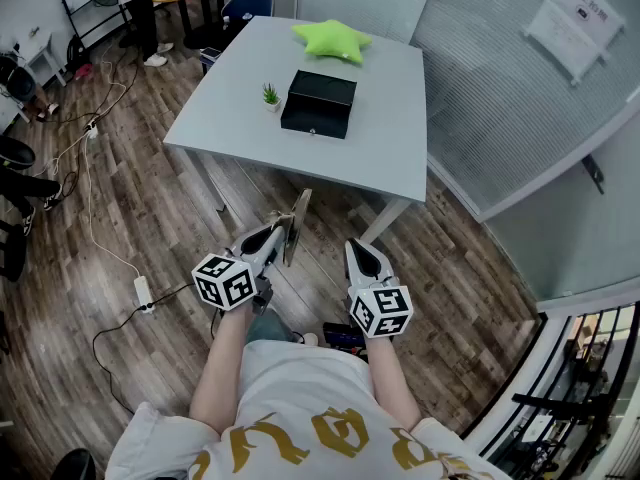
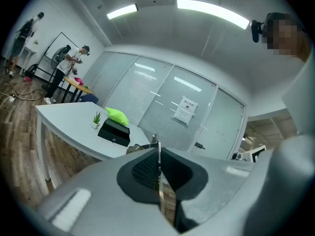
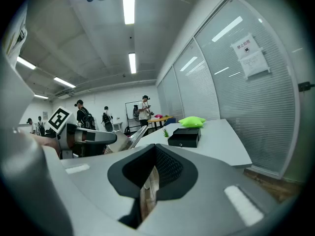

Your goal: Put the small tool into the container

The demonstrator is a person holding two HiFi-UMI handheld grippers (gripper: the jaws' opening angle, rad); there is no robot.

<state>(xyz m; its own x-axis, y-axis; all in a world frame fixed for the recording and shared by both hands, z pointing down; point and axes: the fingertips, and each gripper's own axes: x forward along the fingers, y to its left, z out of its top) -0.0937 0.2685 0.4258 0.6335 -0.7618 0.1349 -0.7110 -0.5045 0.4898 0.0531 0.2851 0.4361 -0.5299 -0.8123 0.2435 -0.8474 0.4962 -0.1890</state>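
Note:
A black box-shaped container (image 1: 318, 103) stands shut on the grey table (image 1: 400, 118), well ahead of both grippers; it also shows as the black box (image 2: 114, 131) and the black box (image 3: 184, 137). My left gripper (image 1: 272, 236) is shut on a thin flat metal tool (image 1: 296, 222), whose blade sticks up and forward. In the left gripper view the blade (image 2: 158, 157) stands edge-on between the pads. My right gripper (image 1: 360, 255) is level with it on the right, shut and holding nothing. Both hang over the wood floor, short of the table's near edge.
On the table are a green star cushion (image 1: 332, 38) behind the box and a small potted plant (image 1: 270, 95) to its left. Cables and a power strip (image 1: 142, 290) lie on the floor at left. A glass partition (image 1: 520, 88) runs along the right. A person (image 1: 140, 8) stands far left.

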